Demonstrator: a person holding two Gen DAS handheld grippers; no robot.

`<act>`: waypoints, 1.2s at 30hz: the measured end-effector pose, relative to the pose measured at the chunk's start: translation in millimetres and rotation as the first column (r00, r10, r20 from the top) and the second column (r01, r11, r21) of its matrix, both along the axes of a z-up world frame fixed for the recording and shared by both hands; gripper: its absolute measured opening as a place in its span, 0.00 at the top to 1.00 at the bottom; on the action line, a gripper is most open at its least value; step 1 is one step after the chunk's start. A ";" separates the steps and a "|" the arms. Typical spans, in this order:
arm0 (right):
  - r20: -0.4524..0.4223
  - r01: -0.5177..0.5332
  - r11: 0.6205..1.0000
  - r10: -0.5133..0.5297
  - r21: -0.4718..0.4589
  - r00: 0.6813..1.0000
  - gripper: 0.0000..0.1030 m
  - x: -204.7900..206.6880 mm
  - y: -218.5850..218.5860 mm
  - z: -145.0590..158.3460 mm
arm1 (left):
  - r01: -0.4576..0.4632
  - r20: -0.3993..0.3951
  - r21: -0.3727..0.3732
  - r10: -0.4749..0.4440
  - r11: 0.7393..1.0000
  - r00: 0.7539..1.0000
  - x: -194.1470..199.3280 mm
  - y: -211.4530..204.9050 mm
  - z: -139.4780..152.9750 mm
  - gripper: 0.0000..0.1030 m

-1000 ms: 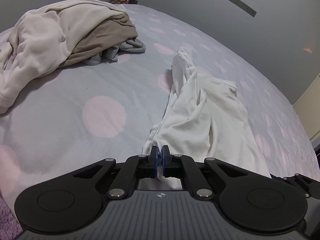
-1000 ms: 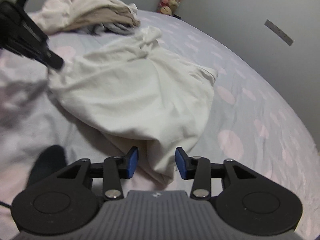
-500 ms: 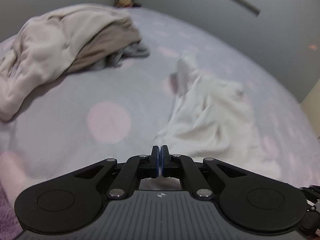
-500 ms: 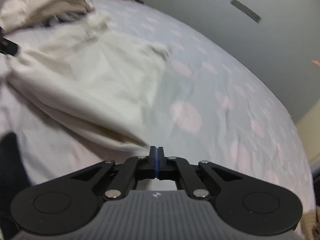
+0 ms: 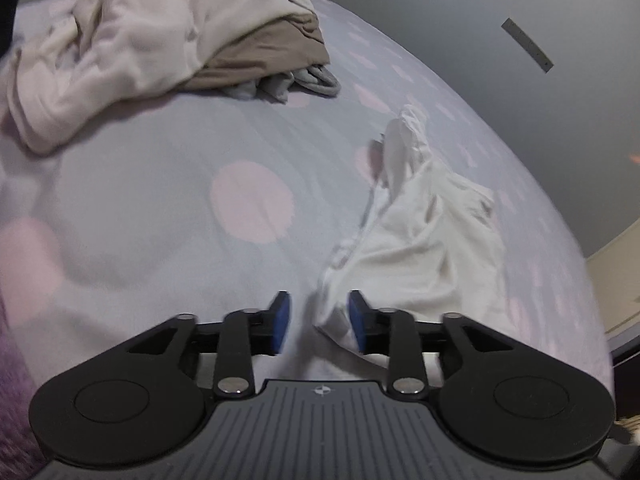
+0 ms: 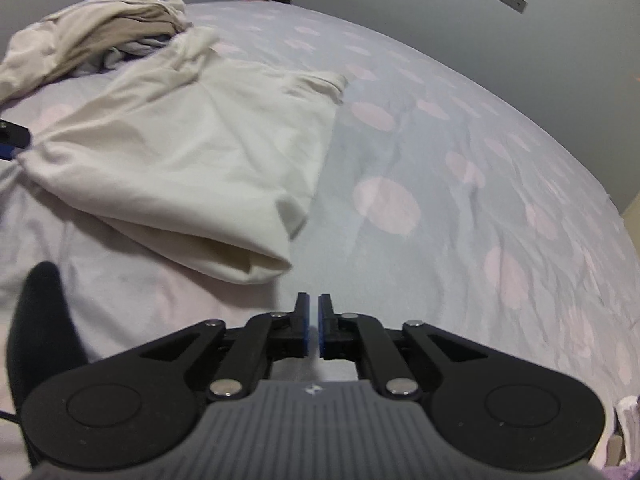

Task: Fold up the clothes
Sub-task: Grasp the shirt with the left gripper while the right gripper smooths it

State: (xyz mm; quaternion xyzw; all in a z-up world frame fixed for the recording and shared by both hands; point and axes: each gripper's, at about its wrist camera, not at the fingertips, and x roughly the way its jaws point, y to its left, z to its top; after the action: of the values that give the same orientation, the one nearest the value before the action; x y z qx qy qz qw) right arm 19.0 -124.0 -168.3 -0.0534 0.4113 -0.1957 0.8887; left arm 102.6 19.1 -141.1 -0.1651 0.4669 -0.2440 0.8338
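Grey garment (image 5: 308, 82) half buried under cream-and-taupe clothes heap (image 5: 160, 36). Crumpled white cotton garment (image 5: 420, 240) spread on lilac pink-dotted bedsheet (image 5: 160, 208); corner lies between opening left gripper (image 5: 319, 322) jaws, unpinched. Right gripper (image 6: 314, 330) opening, nothing between jaws. Grey wall (image 6: 400, 4) behind.

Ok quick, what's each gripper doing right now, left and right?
Left gripper: jaws opening, white garment corner between them, not pinched.
Right gripper: jaws opening, a narrow gap, nothing between them.

Left gripper (image 5: 318, 322) (jaws opening), right gripper (image 6: 313, 330) opening
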 end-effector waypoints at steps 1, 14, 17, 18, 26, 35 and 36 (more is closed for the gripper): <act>0.006 -0.017 1.000 0.017 -0.005 1.000 0.82 0.2 2.5 0.6 | 0.009 -0.005 -0.010 -0.009 1.000 1.000 -0.8 -1.2 -0.4 0.60; -0.015 -0.158 0.975 0.158 -0.154 0.987 0.53 18.3 28.7 3.7 | 0.067 0.040 -0.064 -0.064 0.996 0.997 1.3 -15.2 1.8 0.94; -0.034 -0.203 0.959 0.200 -0.196 0.979 0.45 15.2 40.9 3.1 | 0.062 0.046 -0.077 -0.058 0.995 0.997 2.9 -15.8 3.5 0.96; -0.039 -0.213 0.954 0.210 -0.212 0.977 0.45 16.5 43.6 1.7 | 0.058 0.049 -0.078 -0.054 0.995 0.997 3.2 -15.8 4.2 0.96; -0.110 -0.260 0.880 0.236 -0.398 0.966 0.47 51.4 47.4 -21.4 | 0.042 0.060 -0.099 -0.037 0.994 0.998 4.8 -11.3 7.7 0.96; -0.088 -0.144 0.867 0.115 -0.477 0.989 0.85 68.0 23.6 -17.5 | 0.087 0.075 -0.115 -0.078 0.990 0.994 6.7 -22.7 11.7 0.97; -0.058 -0.098 0.864 0.080 -0.494 0.995 0.85 65.5 19.5 -13.0 | 0.107 0.084 -0.122 -0.097 0.987 0.992 5.7 -26.6 13.0 0.98</act>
State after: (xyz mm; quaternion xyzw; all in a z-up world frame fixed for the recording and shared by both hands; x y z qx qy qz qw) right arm 84.5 -104.5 -181.3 -0.3020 0.3600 -0.2524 0.8459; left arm 108.3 -7.5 -128.0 -0.1836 0.4256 -0.3217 0.8256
